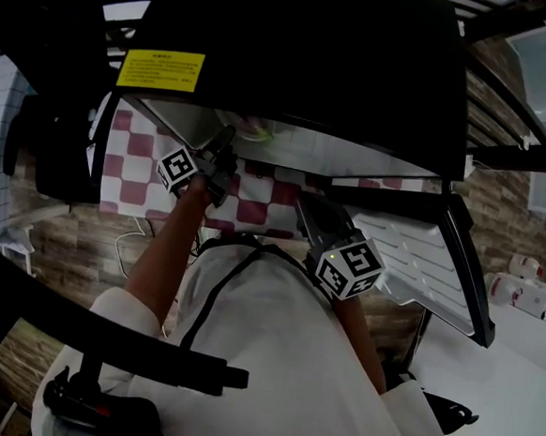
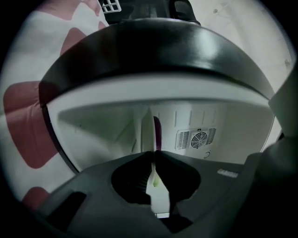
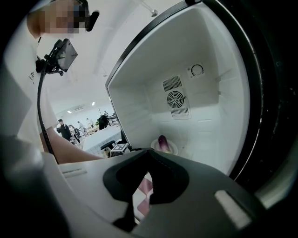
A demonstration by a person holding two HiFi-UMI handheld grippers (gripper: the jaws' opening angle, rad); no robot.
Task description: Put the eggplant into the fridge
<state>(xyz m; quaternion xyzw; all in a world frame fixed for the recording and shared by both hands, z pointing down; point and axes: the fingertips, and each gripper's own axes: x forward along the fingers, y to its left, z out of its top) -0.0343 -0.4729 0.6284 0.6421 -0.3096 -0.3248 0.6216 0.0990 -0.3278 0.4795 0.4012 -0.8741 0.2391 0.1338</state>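
A purple eggplant lies on a white plate on the floor of the open fridge. In the left gripper view the plate shows edge-on between the jaws, with the eggplant just behind it. My left gripper is shut on the plate's rim and reaches level into the fridge. My right gripper hangs outside the fridge mouth, tilted down, its tips together with nothing in them; in the head view the right gripper is right of the left one.
The black fridge top with a yellow label overhangs the opening. Its open door stands at the right. A fan vent is on the back wall. The fridge stands on a red-and-white checked cloth. People stand far off.
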